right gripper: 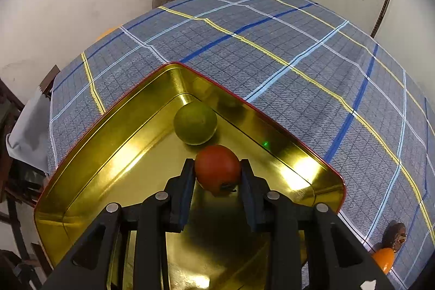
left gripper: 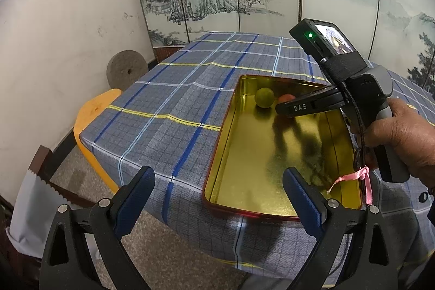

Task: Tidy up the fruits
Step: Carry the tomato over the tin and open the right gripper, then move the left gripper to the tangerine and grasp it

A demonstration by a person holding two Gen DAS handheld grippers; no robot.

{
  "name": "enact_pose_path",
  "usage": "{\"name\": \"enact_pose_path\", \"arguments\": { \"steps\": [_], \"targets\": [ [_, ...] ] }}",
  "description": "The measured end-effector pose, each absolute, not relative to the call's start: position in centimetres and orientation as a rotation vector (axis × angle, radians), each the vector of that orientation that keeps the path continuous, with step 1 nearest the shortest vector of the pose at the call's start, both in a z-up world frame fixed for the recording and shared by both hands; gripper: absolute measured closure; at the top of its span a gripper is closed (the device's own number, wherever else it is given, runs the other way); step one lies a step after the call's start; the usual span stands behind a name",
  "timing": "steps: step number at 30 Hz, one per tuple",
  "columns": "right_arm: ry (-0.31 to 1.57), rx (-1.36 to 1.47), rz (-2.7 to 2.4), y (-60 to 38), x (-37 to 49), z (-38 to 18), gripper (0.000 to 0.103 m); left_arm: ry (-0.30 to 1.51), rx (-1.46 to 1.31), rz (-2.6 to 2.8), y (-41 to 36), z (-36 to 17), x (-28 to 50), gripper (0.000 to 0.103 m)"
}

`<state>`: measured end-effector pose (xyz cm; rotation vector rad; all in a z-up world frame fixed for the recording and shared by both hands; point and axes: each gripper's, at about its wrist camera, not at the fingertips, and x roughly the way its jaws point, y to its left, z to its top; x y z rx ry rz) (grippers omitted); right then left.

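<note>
A gold tin tray (left gripper: 217,154) with a red rim lies on the plaid tablecloth; it also shows in the right wrist view (right gripper: 103,143). A green round fruit (left gripper: 264,97) sits in the tray's far corner (right gripper: 195,123). My right gripper (right gripper: 217,165) is shut on a red tomato (right gripper: 217,167), held over the tray just behind the green fruit. In the left wrist view the right gripper (left gripper: 282,108) reaches over the tray and mostly hides the tomato (left gripper: 285,97). My left gripper (left gripper: 217,181) is open and empty above the tray's near left corner.
An orange fruit (right gripper: 384,258) and a dark object (right gripper: 395,235) lie on the cloth to the right of the tray. An orange stool (left gripper: 92,116) and a round stone disc (left gripper: 126,69) stand left of the table. A painted screen stands behind.
</note>
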<state>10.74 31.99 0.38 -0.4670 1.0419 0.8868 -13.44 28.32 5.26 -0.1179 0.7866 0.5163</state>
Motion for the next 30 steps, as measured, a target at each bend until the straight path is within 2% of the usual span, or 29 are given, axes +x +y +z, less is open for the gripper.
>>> {"name": "enact_pose_path", "arguments": {
  "steps": [15,21,26,30],
  "targets": [
    [1.034,-0.454,0.902,32.4,10.3,0.2,0.071,0.805,-0.118,0.509,28.4,4.8,-13.2,0.008],
    [1.008,-0.417,0.917,32.0,10.2,1.0,0.061,0.811,-0.117,0.508,28.5,4.6,-13.1,0.008],
    [0.968,-0.324,0.954,31.0,9.8,2.5,0.043,0.816,-0.116,0.507,28.4,4.5,-13.2,0.008],
    [0.920,-0.229,1.001,29.5,8.8,4.1,0.039,0.821,-0.116,0.505,28.4,4.4,-13.1,0.008]
  ]
}}
